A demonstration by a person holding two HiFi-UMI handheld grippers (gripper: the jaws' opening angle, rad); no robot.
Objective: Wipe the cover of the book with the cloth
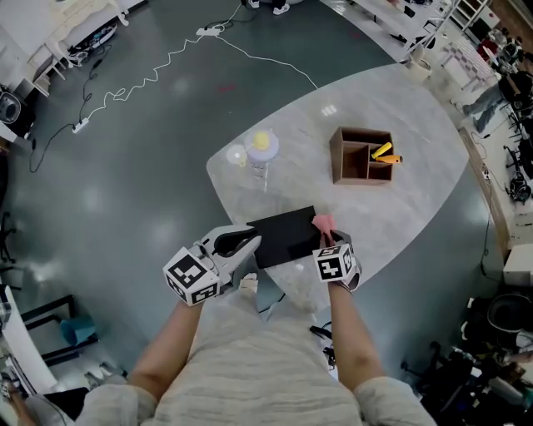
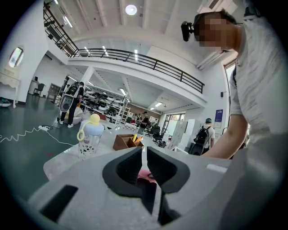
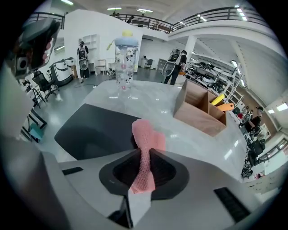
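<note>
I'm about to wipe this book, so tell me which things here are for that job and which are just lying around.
For the job: book, cloth in the right gripper, left gripper.
Lying about: bottle, wooden box.

Glossy dark grey floor (image 1: pixel 125 191); white cable (image 1: pixel 150 79) zigzags across it. Pale marble-look oval table (image 1: pixel 416 216). White walls; mezzanine with black railing (image 2: pixel 135 56). Round ceiling lamp (image 2: pixel 131 9), strip lights. White shelving (image 1: pixel 400 17) at room's edge; people (image 2: pixel 72 103) standing far off.
</note>
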